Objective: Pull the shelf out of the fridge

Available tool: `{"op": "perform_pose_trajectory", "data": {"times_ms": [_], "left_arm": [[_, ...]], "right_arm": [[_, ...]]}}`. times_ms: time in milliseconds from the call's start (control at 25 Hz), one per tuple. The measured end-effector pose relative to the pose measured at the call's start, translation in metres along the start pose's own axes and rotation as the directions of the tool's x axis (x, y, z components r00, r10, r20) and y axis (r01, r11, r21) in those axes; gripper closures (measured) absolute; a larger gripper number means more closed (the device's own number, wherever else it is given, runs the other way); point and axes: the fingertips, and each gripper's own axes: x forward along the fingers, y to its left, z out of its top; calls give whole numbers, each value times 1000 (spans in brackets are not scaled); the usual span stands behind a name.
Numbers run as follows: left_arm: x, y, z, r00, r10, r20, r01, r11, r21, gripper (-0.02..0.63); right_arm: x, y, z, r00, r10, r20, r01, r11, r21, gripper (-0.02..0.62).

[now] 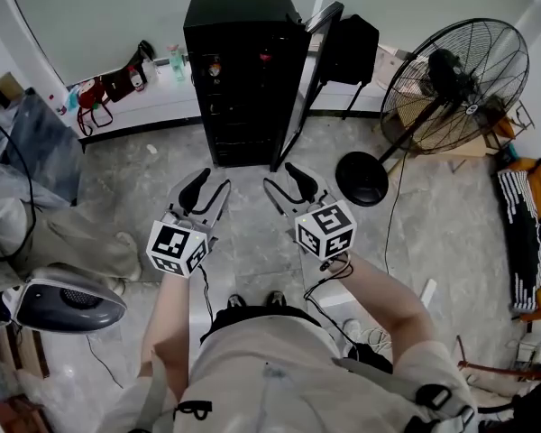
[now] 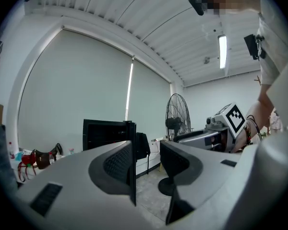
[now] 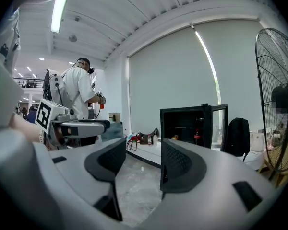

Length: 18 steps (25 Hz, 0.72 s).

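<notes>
Left gripper (image 1: 209, 195) and right gripper (image 1: 287, 188) are both released and empty, well short of the fridge (image 1: 243, 61) at far centre. The shelf (image 3: 182, 127) sits inside, carrying a bottle (image 3: 197, 137). Risk: an uneven pull jams the shelf or topples the bottle.

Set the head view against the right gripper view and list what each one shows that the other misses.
Head view only: the round base of the fan, the wearer's shoes, and the right gripper from above with its marker cube. Right gripper view only: the ribbed ceiling and a lit ceiling lamp. Both: the black fridge with its door open, the fan's cage, and the left gripper.
</notes>
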Motion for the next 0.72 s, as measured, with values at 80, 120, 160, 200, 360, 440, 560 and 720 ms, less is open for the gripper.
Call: {"op": "perform_pose_trajectory", "data": {"times_ms": [80, 120, 160, 200, 360, 440, 560, 720], "left_arm": [[-1, -1, -1, 1000, -3, -1, 3, 1000, -7, 410], [-2, -2, -2, 1000, -6, -3, 6, 1000, -10, 394], [-2, -2, -3, 1000, -10, -5, 10, 1000, -12, 360], [-2, -2, -4, 1000, -13, -7, 13, 1000, -14, 349], [-2, -1, -4, 1000, -23, -12, 23, 999, -31, 289], [-2, -2, -4, 999, -32, -14, 32, 999, -42, 245], [-3, -2, -5, 999, -35, -14, 35, 999, -42, 196], [-5, -2, -7, 999, -41, -11, 40, 998, -44, 176]], "right_arm": [[-1, 4, -2, 1000, 10, -3, -10, 1000, -6, 357], [-2, 6, -3, 1000, 16, -4, -16, 1000, -13, 351], [-2, 8, -4, 1000, 23, -5, -23, 1000, -21, 342], [-3, 8, -5, 1000, 28, -6, -29, 999, -26, 336], [-1, 9, -6, 999, 40, -17, -40, 999, -14, 297], [0, 10, -7, 999, 43, -29, -44, 999, -9, 270], [2, 14, -9, 998, 55, -33, -56, 998, -5, 255], [3, 18, -11, 998, 58, -29, -58, 998, 1, 253]]}}
